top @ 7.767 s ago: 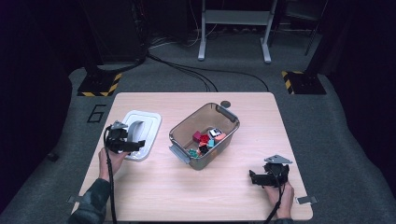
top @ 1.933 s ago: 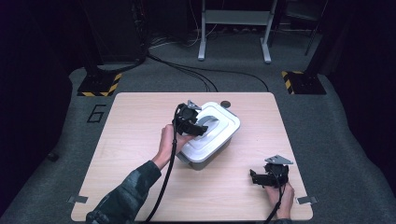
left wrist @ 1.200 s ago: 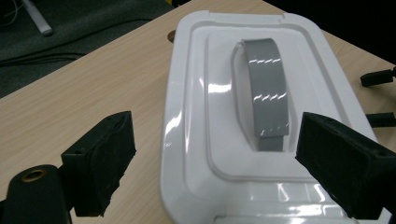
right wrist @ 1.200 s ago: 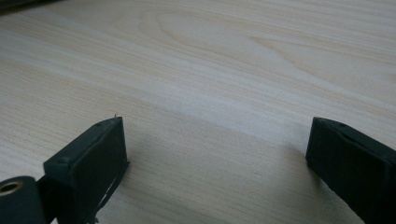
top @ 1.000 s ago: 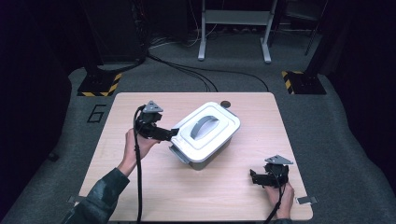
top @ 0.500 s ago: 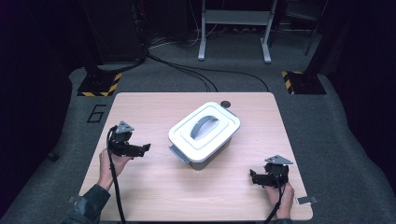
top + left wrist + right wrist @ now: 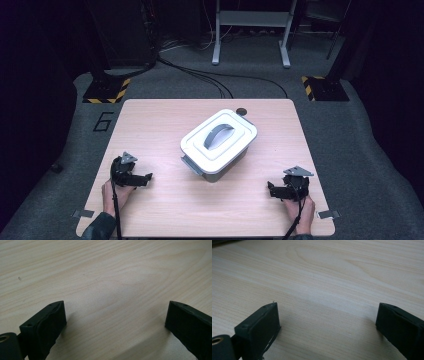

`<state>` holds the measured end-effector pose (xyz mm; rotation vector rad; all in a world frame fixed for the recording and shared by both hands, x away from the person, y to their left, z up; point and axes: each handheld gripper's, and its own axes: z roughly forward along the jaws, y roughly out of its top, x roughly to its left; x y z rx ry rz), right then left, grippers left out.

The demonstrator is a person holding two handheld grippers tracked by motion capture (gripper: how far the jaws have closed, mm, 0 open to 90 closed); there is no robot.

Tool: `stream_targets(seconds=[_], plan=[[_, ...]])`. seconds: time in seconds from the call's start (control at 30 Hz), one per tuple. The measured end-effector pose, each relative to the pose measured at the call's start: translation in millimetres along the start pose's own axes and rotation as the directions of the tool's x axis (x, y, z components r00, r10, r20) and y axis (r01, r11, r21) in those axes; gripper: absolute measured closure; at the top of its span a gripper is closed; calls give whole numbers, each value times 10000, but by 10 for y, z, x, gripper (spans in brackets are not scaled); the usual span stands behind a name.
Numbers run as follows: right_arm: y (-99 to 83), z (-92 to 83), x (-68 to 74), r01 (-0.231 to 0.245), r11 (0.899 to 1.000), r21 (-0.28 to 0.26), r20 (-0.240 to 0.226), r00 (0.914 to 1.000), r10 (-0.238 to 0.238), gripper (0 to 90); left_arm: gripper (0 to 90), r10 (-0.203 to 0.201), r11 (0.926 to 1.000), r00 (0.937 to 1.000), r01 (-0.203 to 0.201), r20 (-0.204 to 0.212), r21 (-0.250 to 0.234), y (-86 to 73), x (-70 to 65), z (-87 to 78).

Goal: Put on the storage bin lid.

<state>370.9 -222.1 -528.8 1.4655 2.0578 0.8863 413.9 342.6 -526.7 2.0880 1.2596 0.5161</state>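
A grey plastic box (image 7: 222, 165) stands in the middle of the wooden table (image 7: 150, 120), closed by a white lid (image 7: 218, 140) with a grey handle (image 7: 218, 135). My left gripper (image 7: 146, 178) rests on the table near the front left corner, well apart from the box, jaws open. In the left gripper view its gripper (image 7: 115, 322) spans bare wood with nothing between the fingers (image 7: 47, 325). My right gripper (image 7: 271, 189) rests near the front right corner, also open. The right gripper view has its gripper (image 7: 328, 323) over bare wood, fingers (image 7: 262, 326) wide apart.
A small dark round knob (image 7: 242, 111) lies on the table behind the box. Beyond the table are a metal stand (image 7: 250, 30), floor cables (image 7: 200, 75) and yellow-black striped base plates (image 7: 105, 92). A number 6 (image 7: 102, 121) is marked on the floor at left.
The left gripper carried the white lid from the table's left onto the box, let it go, and drew back to the front left. The right gripper stayed still.
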Motion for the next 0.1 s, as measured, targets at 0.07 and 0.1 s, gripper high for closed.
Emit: stream_targets(seconds=[0.07,0.1], plan=[[0,0,0,-12,10000,4,1,10000,12,41,31,22,10000,10000,-22,18,5,-10,3,-9],[0,0,0,-3,10000,0,-1,10000,3,41,30,36,10000,10000,-36,59,11,-12,8,-10]])
